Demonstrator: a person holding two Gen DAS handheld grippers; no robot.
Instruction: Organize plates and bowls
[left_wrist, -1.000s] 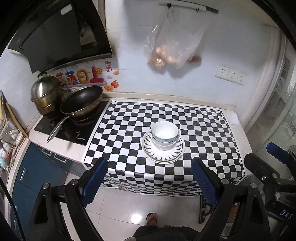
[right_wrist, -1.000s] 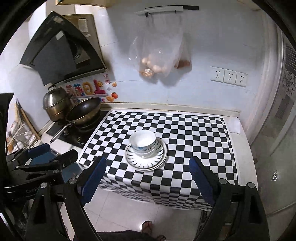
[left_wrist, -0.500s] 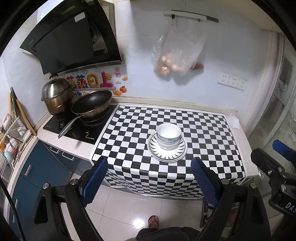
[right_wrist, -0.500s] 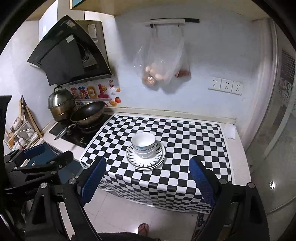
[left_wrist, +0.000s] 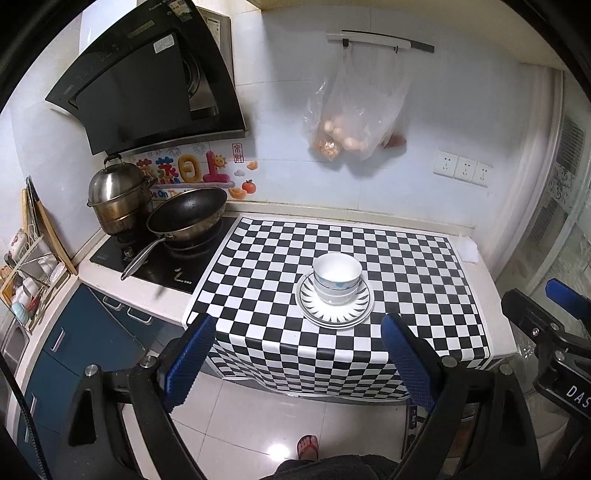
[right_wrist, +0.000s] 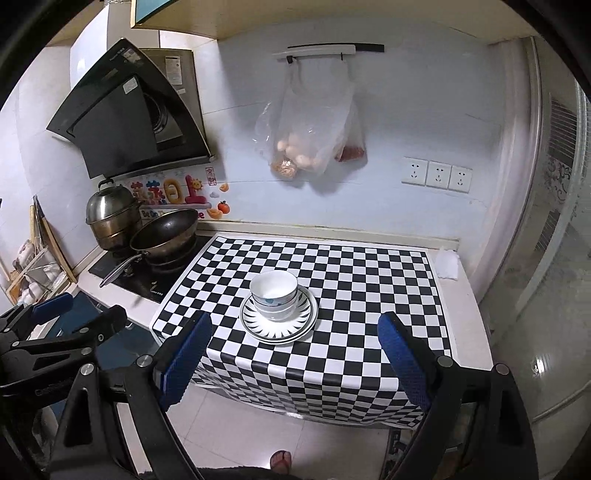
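White bowls with a blue pattern (left_wrist: 337, 280) (right_wrist: 274, 297) are stacked on striped plates (left_wrist: 347, 319) (right_wrist: 295, 328) in the middle of the checkered counter cloth (left_wrist: 406, 277) (right_wrist: 369, 288). My left gripper (left_wrist: 299, 363) is open and empty, held back from the counter's front edge, above the floor. My right gripper (right_wrist: 291, 356) is open and empty, also back from the counter. Each gripper shows at the edge of the other's view.
A frying pan (left_wrist: 186, 216) and a steel pot (left_wrist: 118, 201) sit on the hob at the left. A range hood (left_wrist: 147, 88) hangs above. A plastic bag (left_wrist: 354, 118) hangs on the wall. A dish rack (left_wrist: 26, 269) stands far left.
Both grippers have pulled back and up from the counter; the bowls and plates look smaller and farther. Nothing on the counter moved.
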